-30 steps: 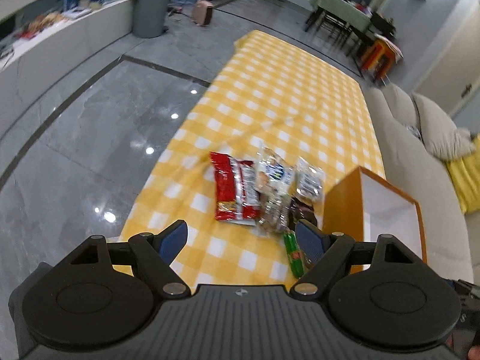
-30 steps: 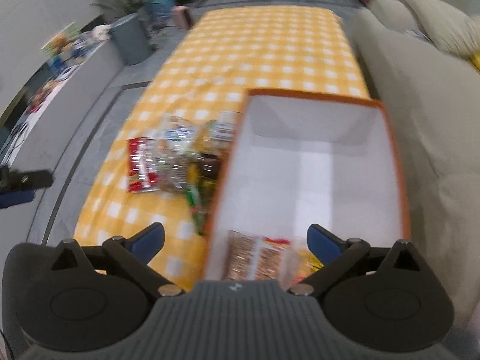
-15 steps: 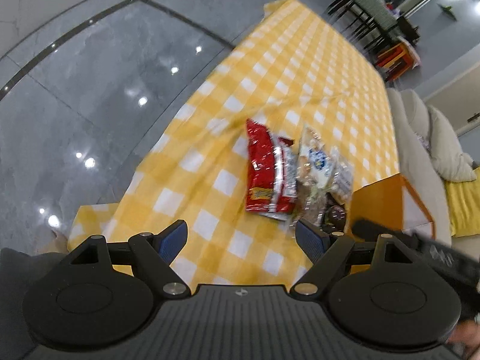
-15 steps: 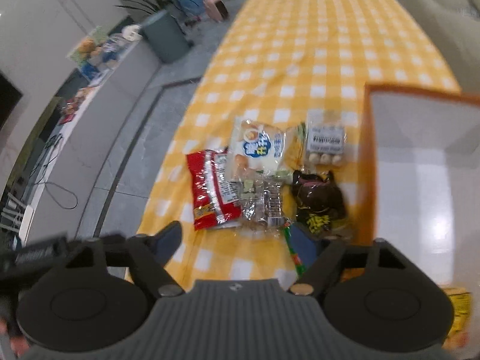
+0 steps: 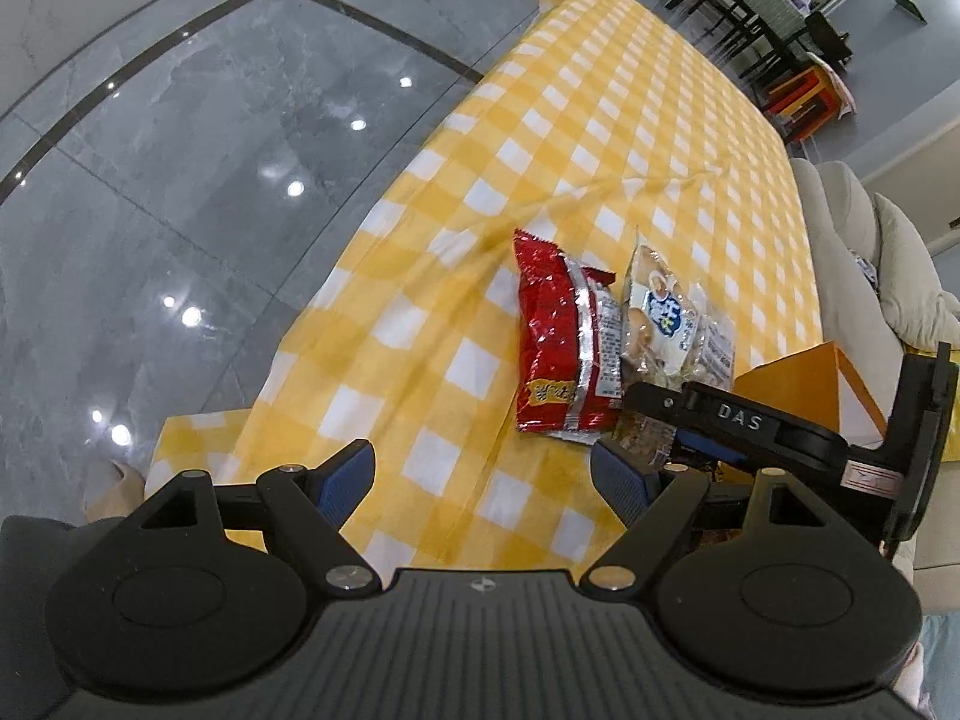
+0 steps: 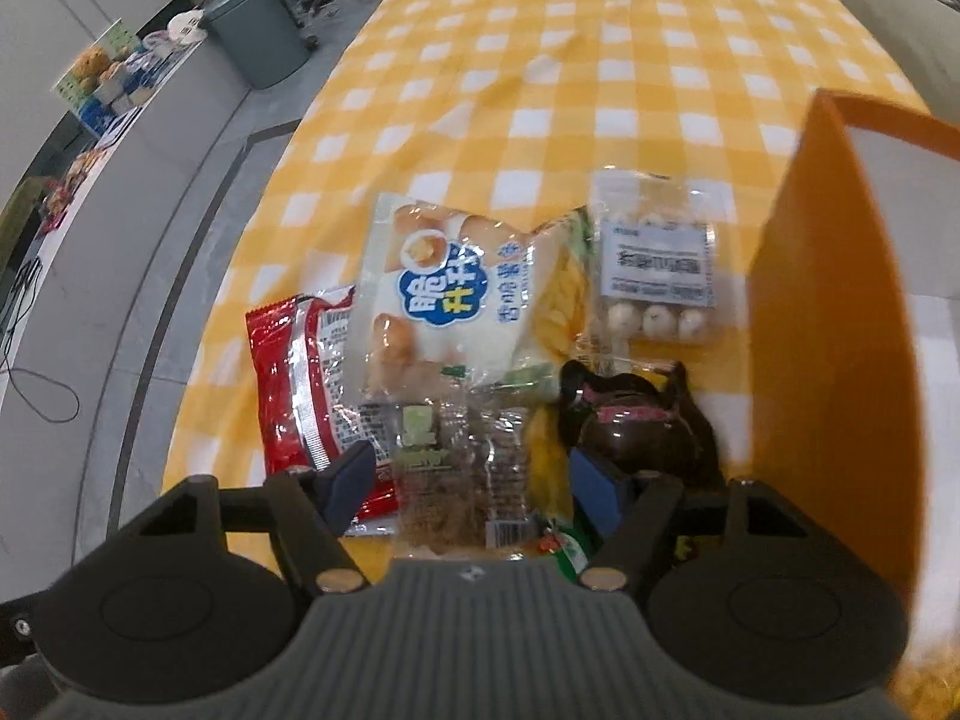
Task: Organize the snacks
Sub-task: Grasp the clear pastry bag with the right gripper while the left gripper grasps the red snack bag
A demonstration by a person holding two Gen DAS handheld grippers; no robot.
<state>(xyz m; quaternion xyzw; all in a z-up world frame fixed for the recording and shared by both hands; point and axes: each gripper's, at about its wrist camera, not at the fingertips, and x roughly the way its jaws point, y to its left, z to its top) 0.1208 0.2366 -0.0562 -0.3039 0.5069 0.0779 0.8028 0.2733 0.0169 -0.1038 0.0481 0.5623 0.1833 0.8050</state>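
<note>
the right gripper [image 6: 468, 480] stands wide open and holds nothing; it hangs low over the near end of the snack pile, with a clear packet of brown bars [image 6: 456, 468] lying between its jaws. its left finger sits over the lower corner of the red foil bag [image 6: 294, 378], and its right finger is just beside the dark brown packet [image 6: 630, 426]. whether either pad touches a wrapper cannot be told. the likely trouble starts here: the packets overlap, so if the jaws close now they may pinch the edge of the red foil bag or the dark brown packet along with the clear one, or skid off the slick film and drag the pile. the white bag with blue lettering [image 6: 450, 306] lies partly on the clear packet and could be pulled askew when it lifts. the orange box [image 6: 828, 324] stands just right of the pile, open, its wall close to the right finger; a careless swing toward it could knock the wall. a tray of small pale balls [image 6: 657, 264] lies beyond the dark brown packet, beside the orange box.

the left gripper [image 5: 483, 483] is also wide open and empty, hovering over bare yellow checked cloth on the tabletop [image 5: 600, 138], left of the red foil bag. it is near the right gripper, so the two could collide if both reach in.
</note>
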